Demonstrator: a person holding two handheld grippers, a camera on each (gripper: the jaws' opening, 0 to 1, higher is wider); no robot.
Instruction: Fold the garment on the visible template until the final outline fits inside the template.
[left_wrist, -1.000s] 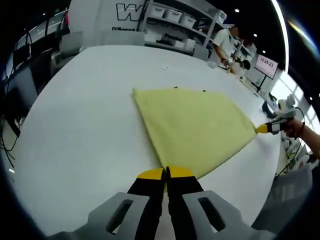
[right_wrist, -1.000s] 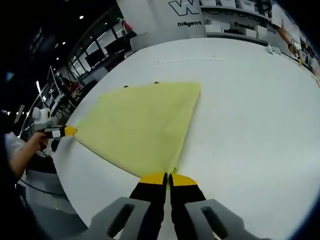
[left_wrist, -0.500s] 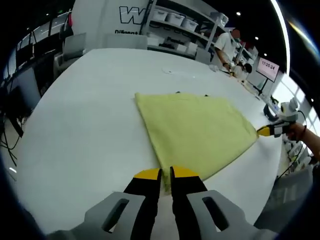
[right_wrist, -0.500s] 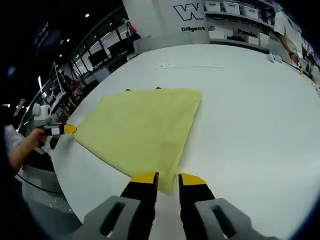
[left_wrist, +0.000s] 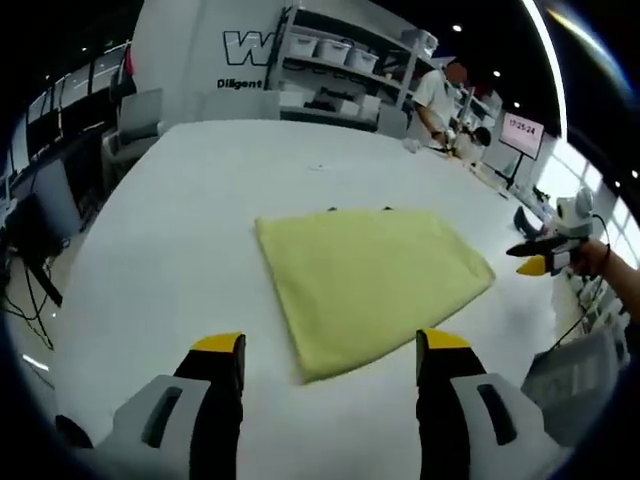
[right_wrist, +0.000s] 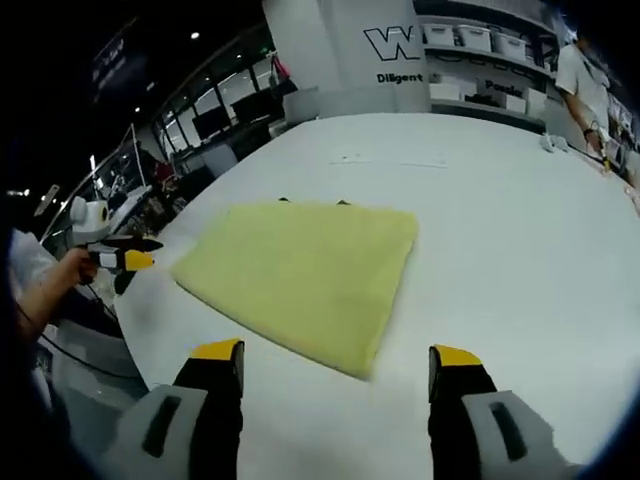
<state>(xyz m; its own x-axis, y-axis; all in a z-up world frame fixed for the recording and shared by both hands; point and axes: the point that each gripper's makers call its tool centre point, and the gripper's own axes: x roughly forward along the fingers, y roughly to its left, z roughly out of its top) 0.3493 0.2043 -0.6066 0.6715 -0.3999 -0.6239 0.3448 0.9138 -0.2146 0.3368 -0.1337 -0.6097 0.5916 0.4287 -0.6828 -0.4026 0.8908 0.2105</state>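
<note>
Left gripper view: the left tongs (left_wrist: 330, 350) stand wide apart at 6 o'clock, their yellow-tipped jaws holding nothing. Between and just beyond them the yellow garment (left_wrist: 370, 280) lies folded flat on the white counter (left_wrist: 170, 220) — its near corner points toward the gap between the jaws without touching them. At 3 o'clock the right tongs (left_wrist: 530, 265) hang just off the cloth's far corner, held by a hand (left_wrist: 600, 260); whether they are parted cannot be told from here.

Right gripper view: the right tongs (right_wrist: 340, 355) are likewise spread wide and empty at 6 o'clock. The garment (right_wrist: 305, 275) lies just past them, flat on the counter (right_wrist: 500, 230). At 9 o'clock the left tongs (right_wrist: 130, 258) sit beside the cloth's edge — apart from it.
</note>
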